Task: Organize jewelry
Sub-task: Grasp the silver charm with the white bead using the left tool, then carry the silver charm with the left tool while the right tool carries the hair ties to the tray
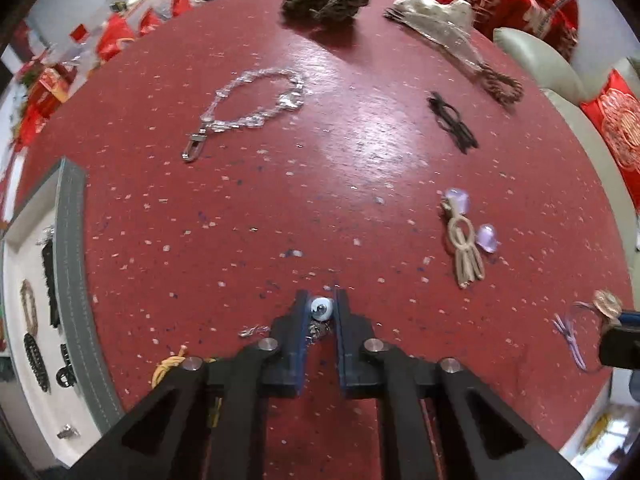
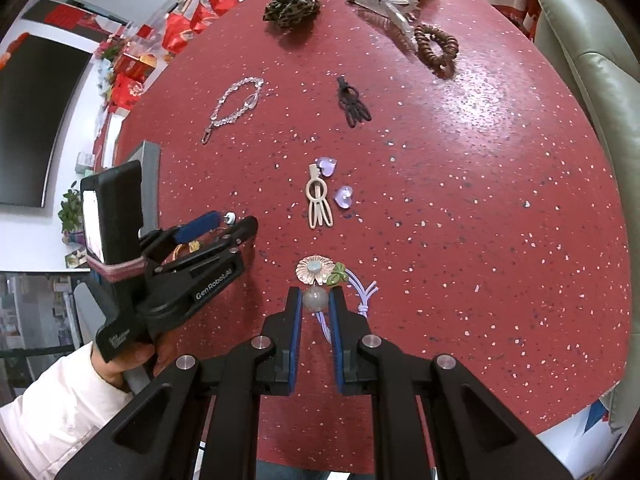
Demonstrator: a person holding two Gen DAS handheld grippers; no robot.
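Both claws are mid-pickup: the left claw (image 1: 322, 309) pinches a white bead (image 1: 321, 307), the right claw (image 2: 315, 300) a grey-beaded flower tie (image 2: 316, 298); next, lifting both to the tray (image 1: 74, 272) at the surface's left edge.

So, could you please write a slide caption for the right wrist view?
Right gripper shut on a grey bead hair tie beside a flower charm on the red table.

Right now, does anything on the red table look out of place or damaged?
Nothing looks damaged. Hair accessories lie scattered on the red table, not yet in the grey tray: crystal bead strand, beige clip, black clip, leopard scrunchie.
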